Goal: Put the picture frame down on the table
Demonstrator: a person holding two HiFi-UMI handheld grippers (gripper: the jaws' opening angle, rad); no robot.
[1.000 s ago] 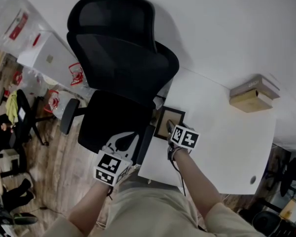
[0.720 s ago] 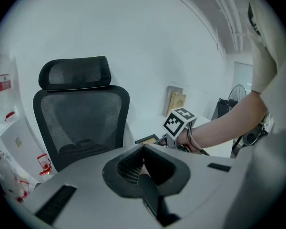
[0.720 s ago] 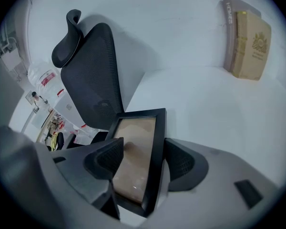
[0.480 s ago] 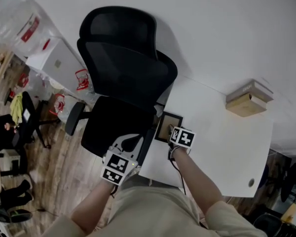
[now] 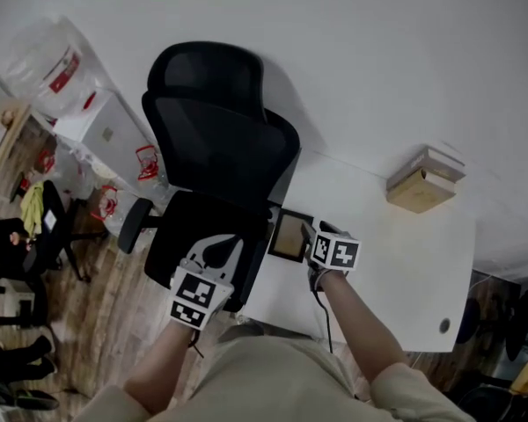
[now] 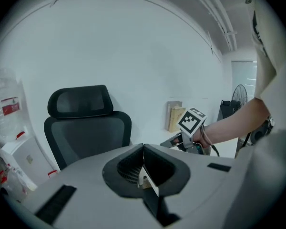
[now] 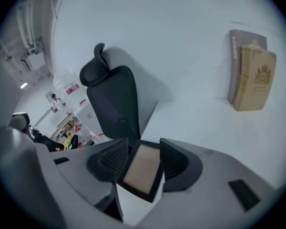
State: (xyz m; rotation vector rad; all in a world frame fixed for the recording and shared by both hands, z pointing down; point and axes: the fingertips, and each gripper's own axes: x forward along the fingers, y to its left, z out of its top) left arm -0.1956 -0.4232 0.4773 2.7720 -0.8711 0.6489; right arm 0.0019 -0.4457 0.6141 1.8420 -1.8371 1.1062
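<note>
A dark-framed picture frame with a tan face sits at the near left edge of the white table, beside the chair. My right gripper is shut on its near end. In the right gripper view the picture frame fills the gap between both jaws of the right gripper; whether its far end rests on the table is not clear. My left gripper hovers over the chair seat, shut and holding nothing. The left gripper looks across at the right hand and its marker cube.
A black mesh office chair stands against the table's left side. A short stack of books lies at the table's far edge by the white wall. Bags and boxes crowd the wooden floor at left.
The head camera has shifted, so everything sits a little lower and further left. The frame stays in the right gripper at the table's left edge. The left gripper stays over the chair seat.
</note>
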